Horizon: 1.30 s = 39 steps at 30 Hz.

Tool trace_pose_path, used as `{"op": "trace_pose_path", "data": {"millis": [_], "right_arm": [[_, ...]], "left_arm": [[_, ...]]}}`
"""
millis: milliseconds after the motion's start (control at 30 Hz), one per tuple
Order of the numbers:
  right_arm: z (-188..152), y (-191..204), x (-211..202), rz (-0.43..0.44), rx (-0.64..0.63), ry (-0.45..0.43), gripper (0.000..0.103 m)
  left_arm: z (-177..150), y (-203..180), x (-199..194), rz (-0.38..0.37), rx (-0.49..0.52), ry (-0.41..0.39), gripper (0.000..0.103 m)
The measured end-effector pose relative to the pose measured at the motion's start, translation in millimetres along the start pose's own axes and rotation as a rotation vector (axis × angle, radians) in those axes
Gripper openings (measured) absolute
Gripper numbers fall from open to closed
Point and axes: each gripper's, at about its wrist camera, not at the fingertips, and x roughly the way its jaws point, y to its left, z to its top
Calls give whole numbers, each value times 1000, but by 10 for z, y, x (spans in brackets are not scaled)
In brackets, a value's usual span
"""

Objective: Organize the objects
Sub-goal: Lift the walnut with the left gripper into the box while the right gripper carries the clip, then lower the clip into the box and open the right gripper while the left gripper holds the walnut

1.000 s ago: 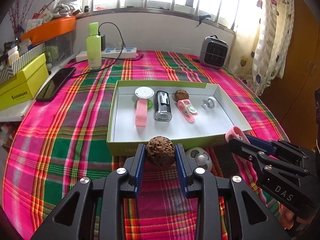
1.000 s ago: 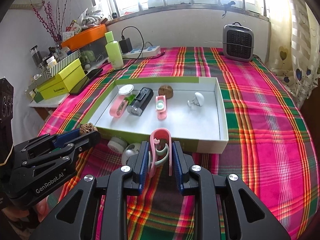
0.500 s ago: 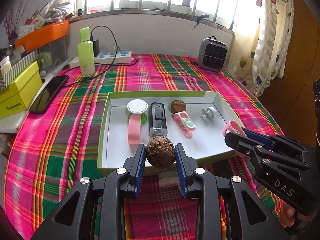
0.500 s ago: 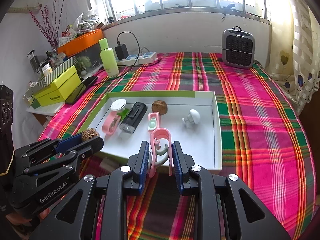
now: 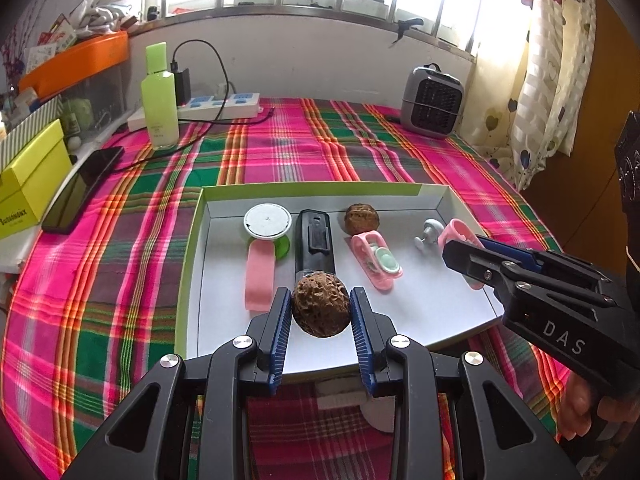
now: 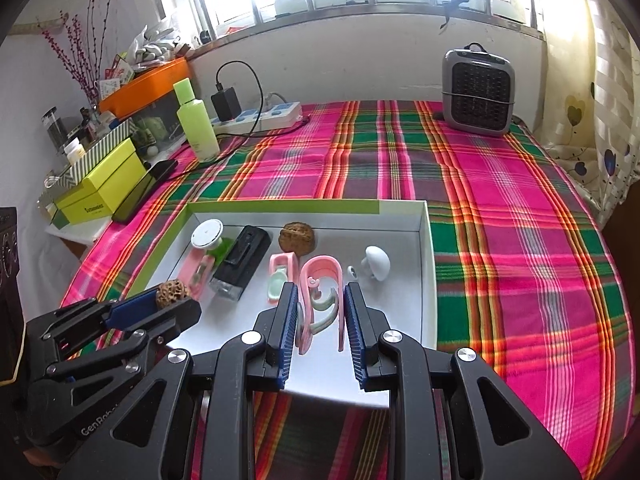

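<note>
Left gripper [image 5: 320, 312] pinched a round walnut [image 5: 320, 309], brown and deeply pitted, between ribbed blue pads, above the near edge of the shallow white tray [image 5: 404, 308] with green outer walls. Right gripper [image 6: 319, 316] clamped a glossy pink clip [image 6: 320, 280], U-shaped with a pale green hook inside, over the same tray. Inside lay a smoother second walnut [image 6: 297, 237], a black rectangular case [image 6: 240, 262], a white disc [image 5: 267, 221] and a white knob [image 6: 376, 262]. Checked cloth covered the desk [image 6: 520, 216].
</note>
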Motion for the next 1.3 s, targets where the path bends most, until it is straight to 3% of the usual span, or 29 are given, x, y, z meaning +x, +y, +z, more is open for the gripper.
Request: {"op": "trace_pose_path", "data": {"millis": [1300], "right_arm": [[161,-72,620,32,-26,117,25]], "left_arm": [[37,-92,395,-5,29,83,28]]}}
